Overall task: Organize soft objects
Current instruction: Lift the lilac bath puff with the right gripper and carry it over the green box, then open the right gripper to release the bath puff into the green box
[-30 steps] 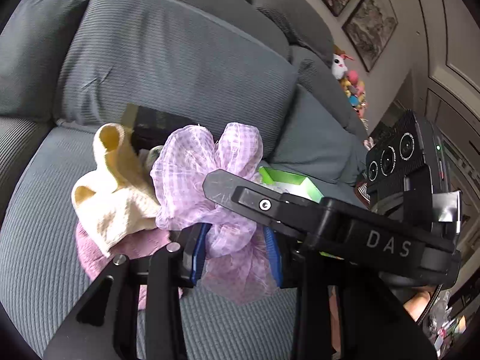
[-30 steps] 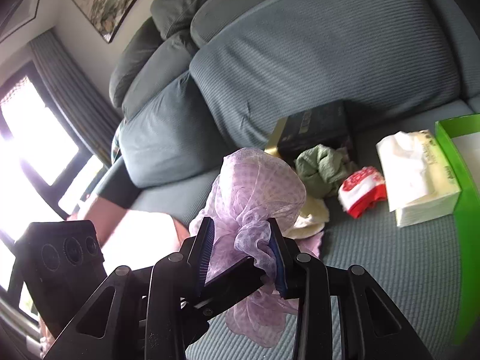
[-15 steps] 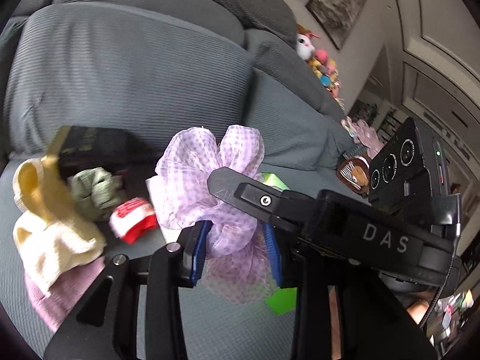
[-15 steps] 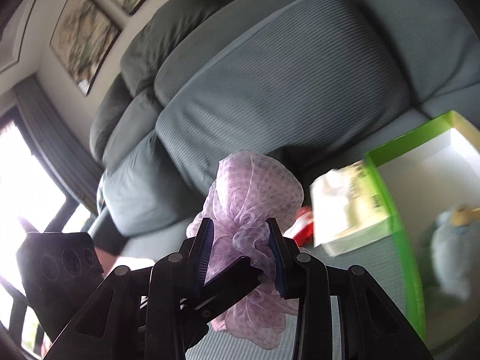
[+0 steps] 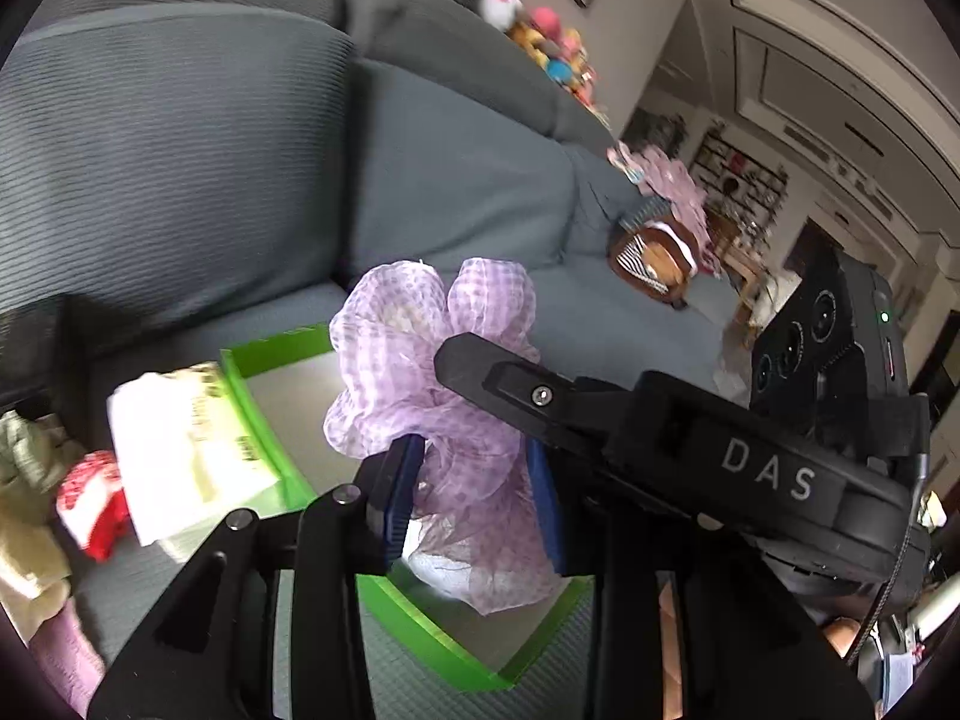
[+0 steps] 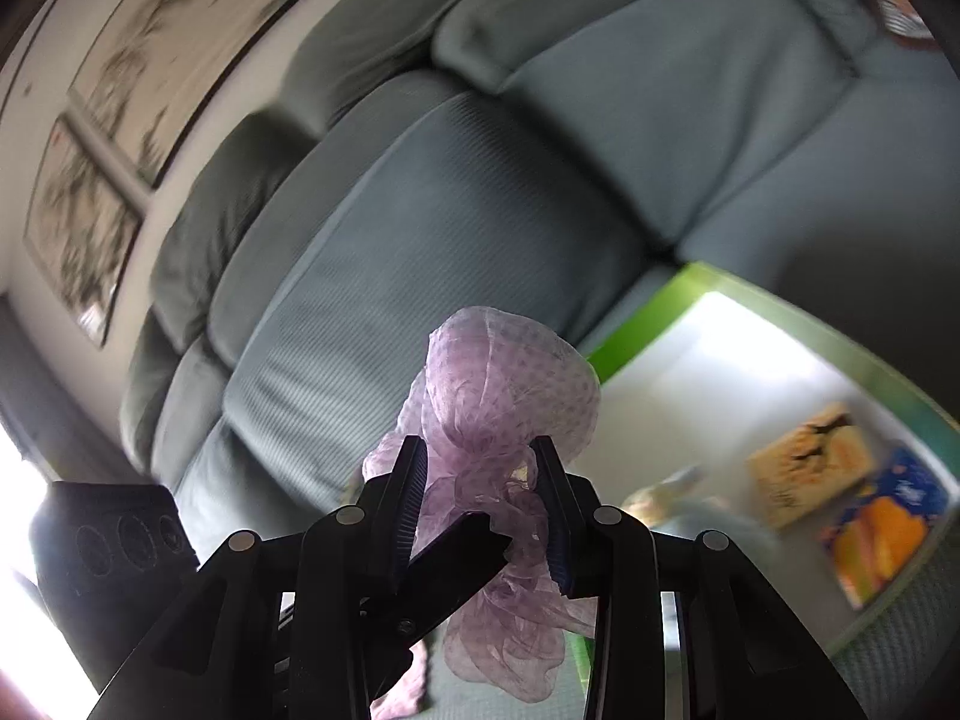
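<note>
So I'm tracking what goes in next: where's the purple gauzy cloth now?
Both views show the purple gauzy cloth clamped between both grippers, left gripper and right gripper, above the green box.

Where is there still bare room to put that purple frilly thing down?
The green box has bare white floor at its near end; its far end is crowded by packets. The sofa seat right of it is bare. Left, past the tissue pack, cloths crowd together.

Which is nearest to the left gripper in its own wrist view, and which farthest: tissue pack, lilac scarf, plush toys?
1. lilac scarf: clamped between the left gripper fingers.
2. tissue pack: on the seat, to the left.
3. plush toys: atop the sofa back, far upper right.
</note>
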Demonstrator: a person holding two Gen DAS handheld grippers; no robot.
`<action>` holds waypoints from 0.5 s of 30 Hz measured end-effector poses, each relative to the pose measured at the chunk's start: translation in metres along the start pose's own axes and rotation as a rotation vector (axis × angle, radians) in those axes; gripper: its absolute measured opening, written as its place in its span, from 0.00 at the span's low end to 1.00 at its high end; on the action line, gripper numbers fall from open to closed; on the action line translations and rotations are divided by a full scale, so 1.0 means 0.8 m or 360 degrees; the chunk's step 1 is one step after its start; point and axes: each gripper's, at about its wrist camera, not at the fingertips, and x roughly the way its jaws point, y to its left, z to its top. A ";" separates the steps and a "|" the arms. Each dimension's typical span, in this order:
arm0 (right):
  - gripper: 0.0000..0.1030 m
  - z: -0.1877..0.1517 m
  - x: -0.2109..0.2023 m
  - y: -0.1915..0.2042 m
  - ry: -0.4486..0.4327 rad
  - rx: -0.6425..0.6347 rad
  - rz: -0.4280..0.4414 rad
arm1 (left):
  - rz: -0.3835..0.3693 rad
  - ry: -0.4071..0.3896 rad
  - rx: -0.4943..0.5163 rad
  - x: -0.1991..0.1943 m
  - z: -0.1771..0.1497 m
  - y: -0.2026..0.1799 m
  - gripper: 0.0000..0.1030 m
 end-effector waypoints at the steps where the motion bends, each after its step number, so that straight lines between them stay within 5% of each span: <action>1: 0.37 0.002 -0.004 -0.008 -0.0016 0.0032 -0.0024 | -0.0012 0.0014 0.0001 0.006 0.001 -0.002 0.31; 15: 0.37 0.015 -0.030 -0.080 -0.0167 0.0295 -0.0430 | -0.0083 0.0251 0.0009 0.086 0.002 -0.025 0.31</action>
